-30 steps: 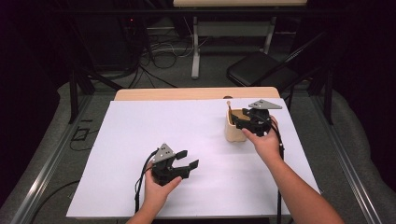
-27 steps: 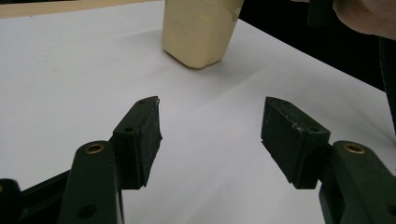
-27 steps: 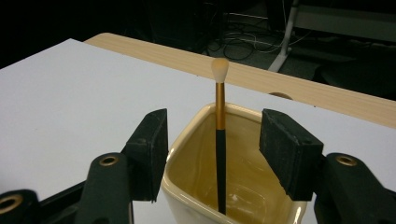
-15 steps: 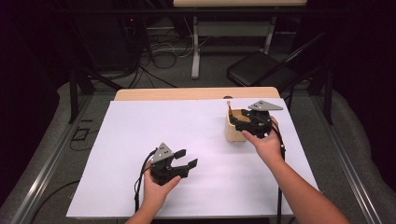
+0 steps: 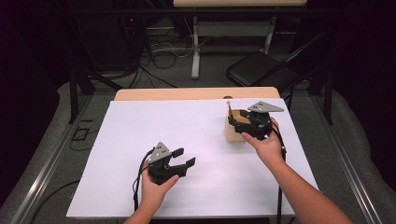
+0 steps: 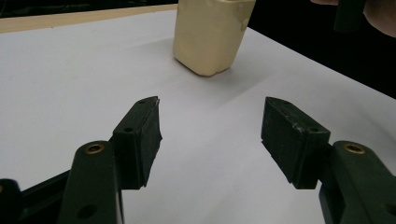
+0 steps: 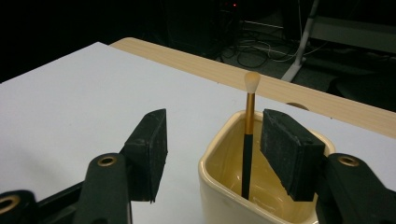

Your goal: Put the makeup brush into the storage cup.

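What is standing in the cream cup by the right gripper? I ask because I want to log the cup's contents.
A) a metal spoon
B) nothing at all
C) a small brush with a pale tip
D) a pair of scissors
C: the right gripper view shows a brush with a black and gold handle and a pale tip standing upright inside the cup.

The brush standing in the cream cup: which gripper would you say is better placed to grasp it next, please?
Right. The right gripper hovers open at the cup with the brush between its jaws; the left gripper rests open, far across the table.
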A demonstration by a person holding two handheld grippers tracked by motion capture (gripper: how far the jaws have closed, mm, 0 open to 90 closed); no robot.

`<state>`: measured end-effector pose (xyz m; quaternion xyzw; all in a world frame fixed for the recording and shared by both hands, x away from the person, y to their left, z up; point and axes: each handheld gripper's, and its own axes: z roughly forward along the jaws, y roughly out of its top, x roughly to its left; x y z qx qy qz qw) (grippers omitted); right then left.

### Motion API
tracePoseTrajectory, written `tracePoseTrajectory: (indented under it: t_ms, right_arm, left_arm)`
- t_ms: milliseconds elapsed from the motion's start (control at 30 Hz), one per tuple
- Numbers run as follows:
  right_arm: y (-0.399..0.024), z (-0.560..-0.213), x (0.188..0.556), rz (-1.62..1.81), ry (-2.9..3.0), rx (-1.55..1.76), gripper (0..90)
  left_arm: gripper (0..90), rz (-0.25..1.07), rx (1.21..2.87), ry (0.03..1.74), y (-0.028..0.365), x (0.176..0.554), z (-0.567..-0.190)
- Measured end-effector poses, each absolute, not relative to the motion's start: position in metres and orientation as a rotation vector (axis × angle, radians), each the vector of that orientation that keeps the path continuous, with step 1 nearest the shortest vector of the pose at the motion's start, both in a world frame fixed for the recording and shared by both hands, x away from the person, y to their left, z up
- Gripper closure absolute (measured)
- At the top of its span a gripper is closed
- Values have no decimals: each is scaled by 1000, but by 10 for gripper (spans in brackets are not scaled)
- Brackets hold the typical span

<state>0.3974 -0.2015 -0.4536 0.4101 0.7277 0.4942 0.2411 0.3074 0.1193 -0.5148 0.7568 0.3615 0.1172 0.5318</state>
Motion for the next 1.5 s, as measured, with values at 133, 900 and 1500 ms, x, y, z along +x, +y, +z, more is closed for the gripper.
tracePoseTrajectory:
  t_ms: [133, 900, 1500]
  right_arm:
    - [-203, -451, 394, 1365, 1994, 1113, 409]
    - [-196, -439, 373, 1387, 2053, 1036, 406]
    - [-204, -441, 359, 1392, 2064, 1006, 404]
  left_arm:
    - [377, 280, 1808, 869, 120, 309, -513]
    - [377, 326, 1834, 875, 138, 306, -503]
    - [376, 351, 1866, 874, 151, 301, -499]
